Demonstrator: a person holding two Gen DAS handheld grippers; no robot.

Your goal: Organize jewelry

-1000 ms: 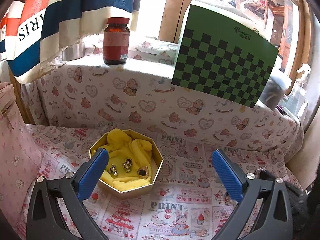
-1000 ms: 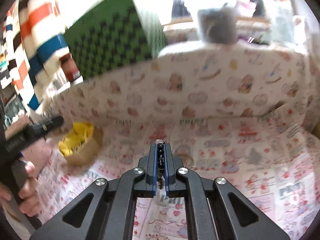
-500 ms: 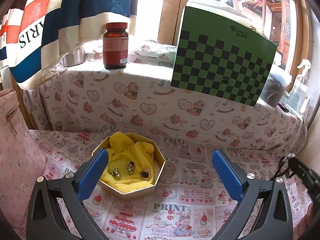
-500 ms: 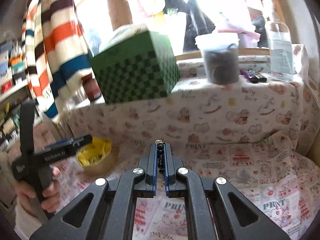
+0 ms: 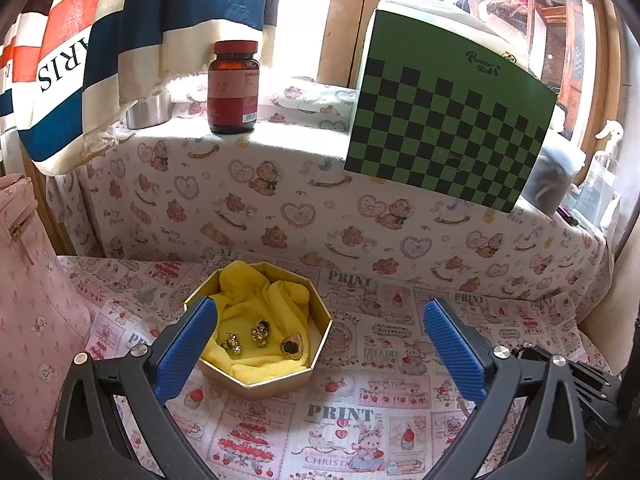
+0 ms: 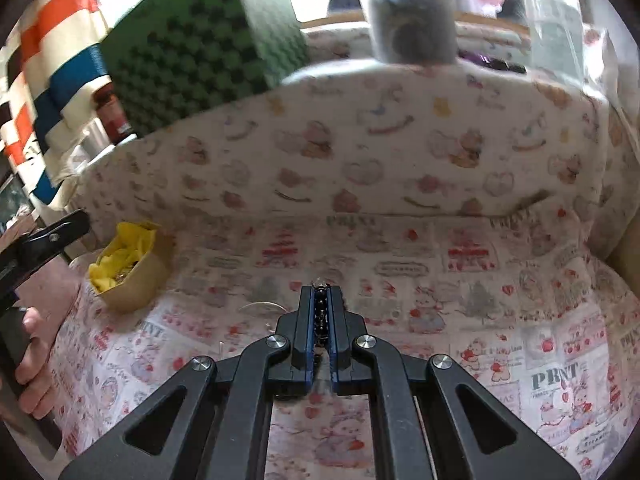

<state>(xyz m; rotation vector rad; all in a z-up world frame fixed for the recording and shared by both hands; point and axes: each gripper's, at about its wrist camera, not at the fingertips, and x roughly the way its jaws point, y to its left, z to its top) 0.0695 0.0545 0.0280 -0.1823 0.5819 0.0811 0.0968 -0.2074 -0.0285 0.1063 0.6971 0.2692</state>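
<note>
Item: our right gripper [image 6: 321,300], jaws pressed almost together on a dark beaded chain [image 6: 321,312], which sits upright in the slot between the blue pads [image 6: 307,320] and shows a small pale bead at the tip; against half a second ago its view has swung down from the window ledge to the printed cloth [image 6: 440,280] and blurred, so we judge the chain to be in transit, not yet delivered. Item: octagonal gold box [image 5: 280,382], lined with yellow cloth [image 5: 256,300], holding three small pieces [image 5: 260,330] in its near half; in the left view it has held its place on the table over the last second, and in the right view it lies well off to the left [image 6: 138,280], apart from the chain. Item: our left gripper [image 5: 320,340], jaws spread wide and holding nothing, its left pad [image 5: 188,344] overlapping the box's near-left rim in the picture; whether it touches we cannot tell. Reading: three pieces filed, one chain carried, remaining move a leftward carry and a release over the lining
</note>
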